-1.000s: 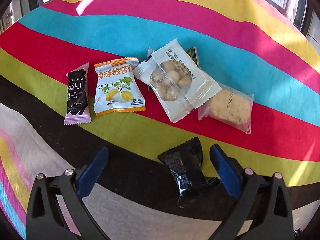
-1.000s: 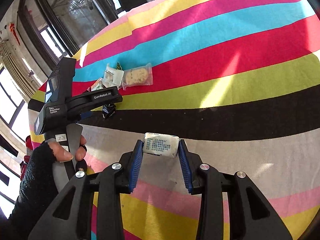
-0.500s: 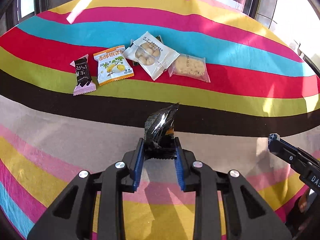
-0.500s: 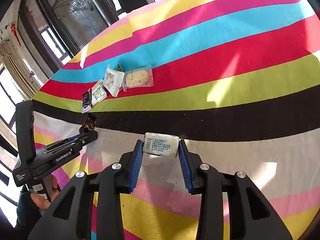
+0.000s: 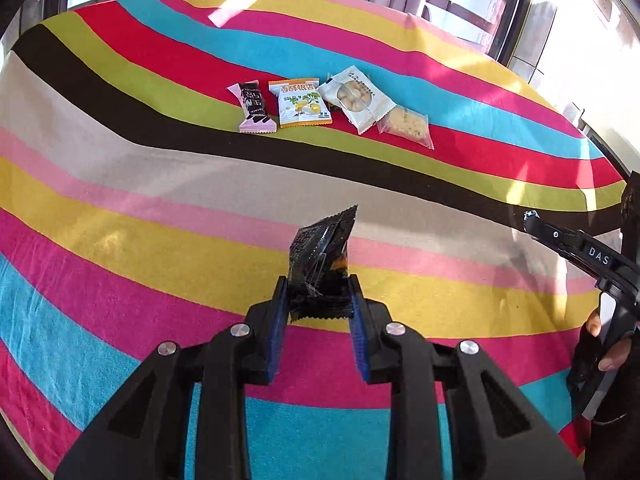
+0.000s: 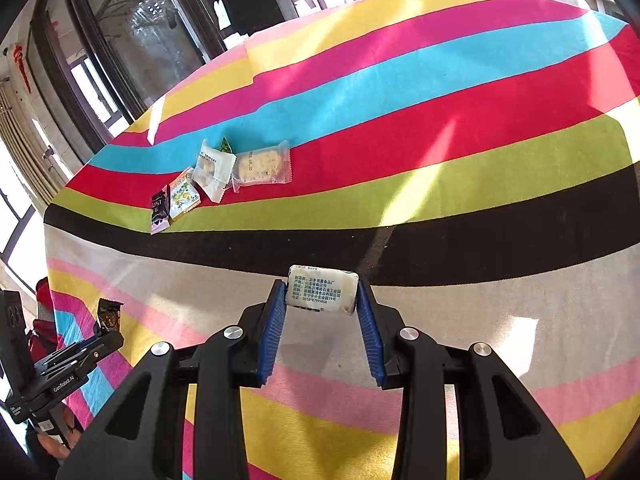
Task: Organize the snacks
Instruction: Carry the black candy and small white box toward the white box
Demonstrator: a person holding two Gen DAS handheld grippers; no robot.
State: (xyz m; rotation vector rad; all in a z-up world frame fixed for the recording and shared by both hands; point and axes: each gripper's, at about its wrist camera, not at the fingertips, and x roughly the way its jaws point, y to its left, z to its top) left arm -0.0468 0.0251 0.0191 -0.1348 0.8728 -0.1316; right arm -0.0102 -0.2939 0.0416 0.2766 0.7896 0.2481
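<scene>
Carrying: you are now holding the black snack packet [image 5: 320, 264] clamped between the pads of your left gripper [image 5: 318, 300], lifted off the desk [image 5: 120, 216] where a second ago it was lying loose between open jaws.
Left gripper travel: you are pulling it back toward the near stripes, so the snack row [image 5: 332, 106] is sitting well away now.
Right gripper: you are keeping your right gripper [image 6: 322, 300] closed on the white snack bar [image 6: 322, 288], unmoved through the last second.
Meaning for the task: both hands are loaded, so you are probably heading to a placing step; where each piece is meant to go is not showing.
Row on the desk: four packets are lying side by side on the red and green stripes, touching or overlapping; a green corner behind them may be a fifth, hard to tell.
Edges: the cloth is dropping off close below your left gripper, and the far rim is curving away by the windows.
Open room: the wide bare stripes between both grippers and the row are giving you free space; your two grippers are standing well apart.
</scene>
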